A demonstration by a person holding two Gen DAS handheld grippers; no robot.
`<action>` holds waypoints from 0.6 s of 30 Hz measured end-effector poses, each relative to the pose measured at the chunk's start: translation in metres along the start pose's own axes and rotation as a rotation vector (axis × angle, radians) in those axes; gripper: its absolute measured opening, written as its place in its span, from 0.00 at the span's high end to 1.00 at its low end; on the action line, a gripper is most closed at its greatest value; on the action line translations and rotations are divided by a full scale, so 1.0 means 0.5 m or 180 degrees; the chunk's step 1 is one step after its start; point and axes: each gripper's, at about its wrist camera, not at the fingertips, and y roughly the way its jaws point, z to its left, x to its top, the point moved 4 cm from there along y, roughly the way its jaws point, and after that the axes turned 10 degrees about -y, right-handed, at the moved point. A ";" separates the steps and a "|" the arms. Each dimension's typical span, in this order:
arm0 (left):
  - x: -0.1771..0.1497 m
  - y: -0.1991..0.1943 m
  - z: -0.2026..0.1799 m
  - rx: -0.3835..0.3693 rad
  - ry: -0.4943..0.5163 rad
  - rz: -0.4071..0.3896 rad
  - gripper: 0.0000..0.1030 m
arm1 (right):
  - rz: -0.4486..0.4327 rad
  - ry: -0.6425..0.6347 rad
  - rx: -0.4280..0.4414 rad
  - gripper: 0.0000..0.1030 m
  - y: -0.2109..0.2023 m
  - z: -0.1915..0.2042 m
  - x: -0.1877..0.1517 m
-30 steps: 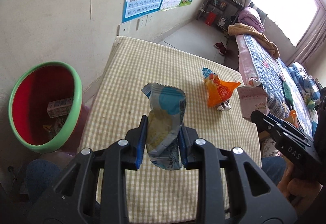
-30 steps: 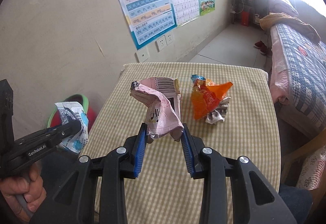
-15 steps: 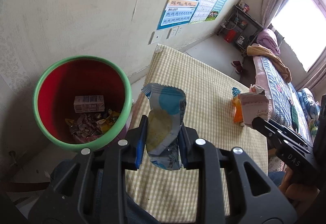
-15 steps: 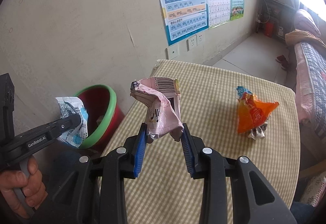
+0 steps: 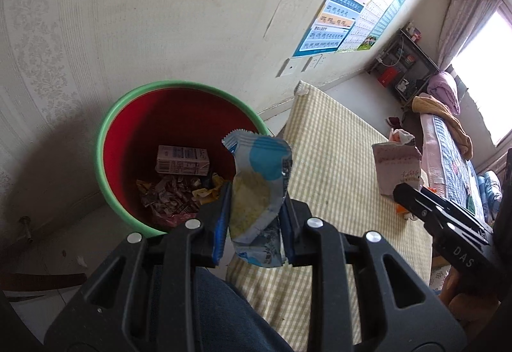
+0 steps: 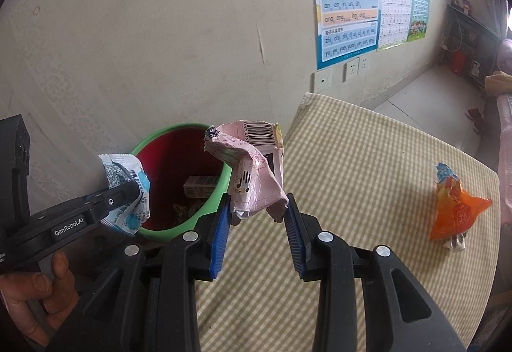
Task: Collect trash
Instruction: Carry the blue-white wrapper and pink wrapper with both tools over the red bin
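My left gripper point(image 5: 254, 224) is shut on a blue and white snack wrapper point(image 5: 259, 185), held near the right rim of a red bin with a green rim point(image 5: 105, 128). The bin holds a small carton point(image 5: 182, 161) and crumpled wrappers. My right gripper point(image 6: 256, 224) is shut on a crumpled pink wrapper point(image 6: 252, 172), held over the table edge beside the bin point(image 6: 179, 134). The left gripper and its wrapper point(image 6: 128, 188) show at the left of the right wrist view. An orange snack bag point(image 6: 454, 211) lies on the checked table point(image 6: 368, 166).
The bin stands on the floor between the wall and the table's left edge. Posters point(image 6: 348, 0) and sockets are on the wall. A bed point(image 5: 448, 153) lies beyond the table. My knee in blue trousers point(image 5: 217, 313) is below the left gripper.
Both grippers have swung left toward the bin, each still holding its wrapper. The bin now sits nearer and more central in the left wrist view.
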 end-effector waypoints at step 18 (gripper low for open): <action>0.097 0.026 0.147 0.0093 -0.0403 -0.0078 0.74 | 0.0138 -0.0339 0.0367 0.68 0.159 0.157 0.106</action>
